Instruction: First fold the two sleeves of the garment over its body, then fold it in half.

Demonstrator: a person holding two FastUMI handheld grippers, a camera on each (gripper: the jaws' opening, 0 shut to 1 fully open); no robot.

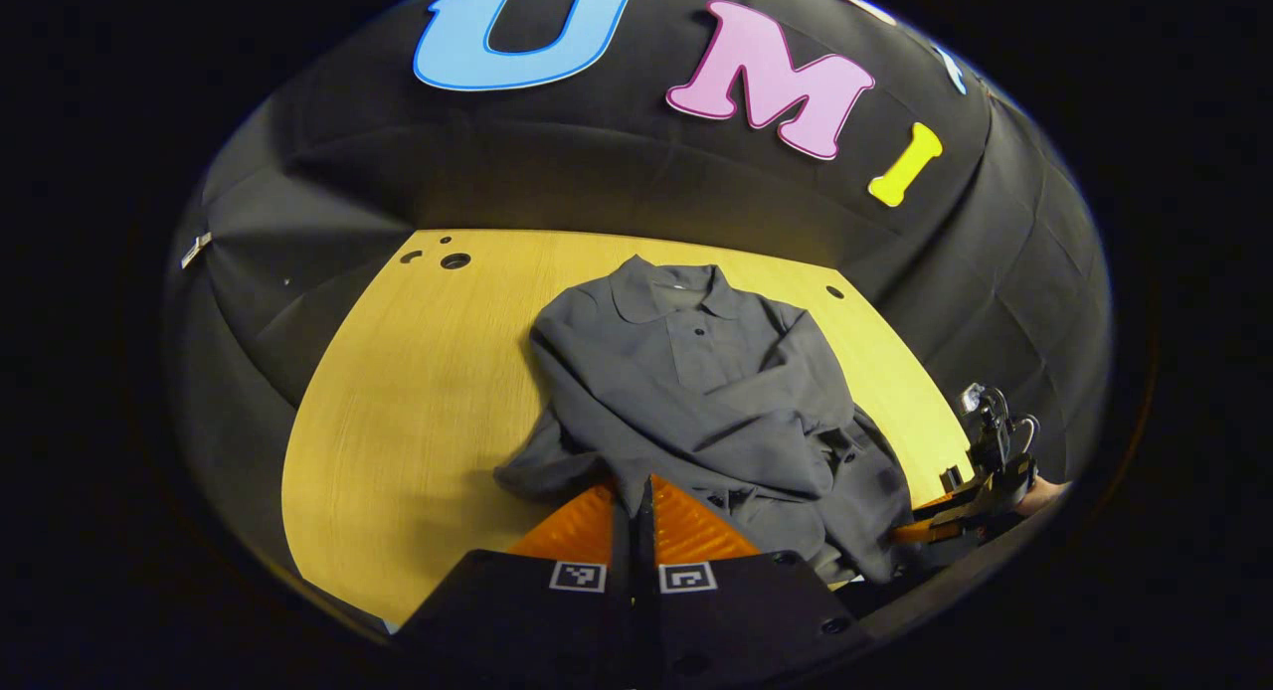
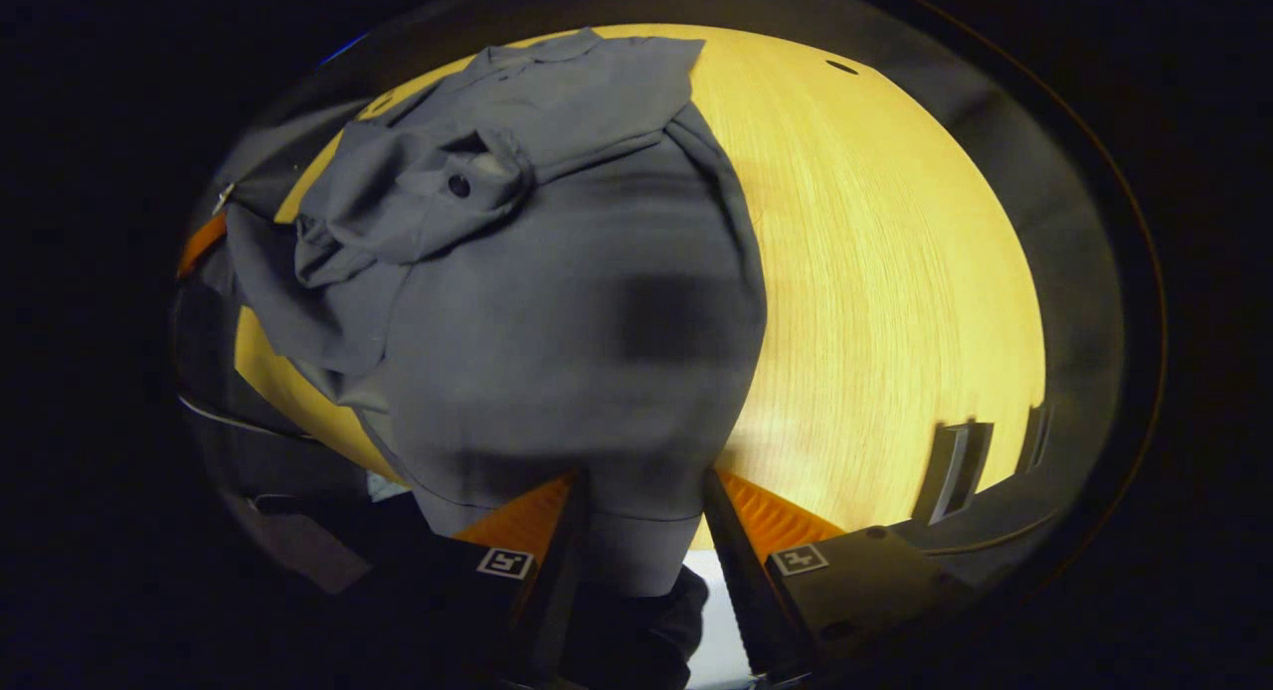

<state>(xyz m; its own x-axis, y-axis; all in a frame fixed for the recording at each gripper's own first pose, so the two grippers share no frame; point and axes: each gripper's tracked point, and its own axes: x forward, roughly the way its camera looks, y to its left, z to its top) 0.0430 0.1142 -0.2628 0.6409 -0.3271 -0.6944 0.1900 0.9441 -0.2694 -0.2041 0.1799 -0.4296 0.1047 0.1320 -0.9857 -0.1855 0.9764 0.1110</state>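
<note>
Meanwhile the grey garment (image 1: 696, 392) lies on the yellow worktop (image 1: 418, 392), collar far, both sleeves crossed over its body. The left tongs (image 1: 636, 516) are pressed together on its near hem edge. The right tongs (image 2: 636, 511) stand apart with hem cloth between them. Bare worktop lies left and right of the garment.

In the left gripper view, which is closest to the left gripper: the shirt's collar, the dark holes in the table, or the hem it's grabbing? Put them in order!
1. Hem: right at the left gripper, near edge.
2. Collar: straight ahead, at the shirt's far end.
3. Holes: far left corner of the table, farthest.
</note>
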